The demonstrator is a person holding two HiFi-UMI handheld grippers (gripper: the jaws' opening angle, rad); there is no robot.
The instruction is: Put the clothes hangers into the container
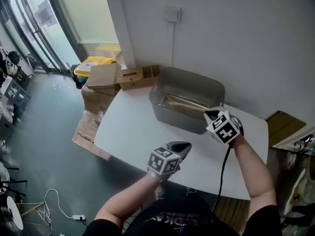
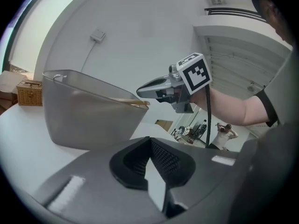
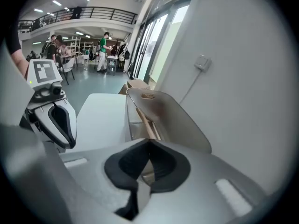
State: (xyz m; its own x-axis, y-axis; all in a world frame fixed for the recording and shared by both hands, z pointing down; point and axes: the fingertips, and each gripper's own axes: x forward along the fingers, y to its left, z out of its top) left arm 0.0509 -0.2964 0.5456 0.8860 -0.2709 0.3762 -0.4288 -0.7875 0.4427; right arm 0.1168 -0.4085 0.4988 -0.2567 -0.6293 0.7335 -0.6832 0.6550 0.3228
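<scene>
A grey container stands at the back of the white table, with wooden hangers lying in its bottom. No hanger shows on the tabletop. My right gripper is shut and empty, hovering at the container's near right corner. My left gripper is also shut and empty, over the table in front of the container. In the left gripper view a hanger end pokes above the container rim, and the right gripper hangs just beyond it. In the right gripper view the hangers lean inside the container.
A wicker basket sits at the table's far left corner, with cardboard boxes and a yellow bin on the floor beside it. The wall with a switch stands right behind the container. A black cable trails from the right gripper.
</scene>
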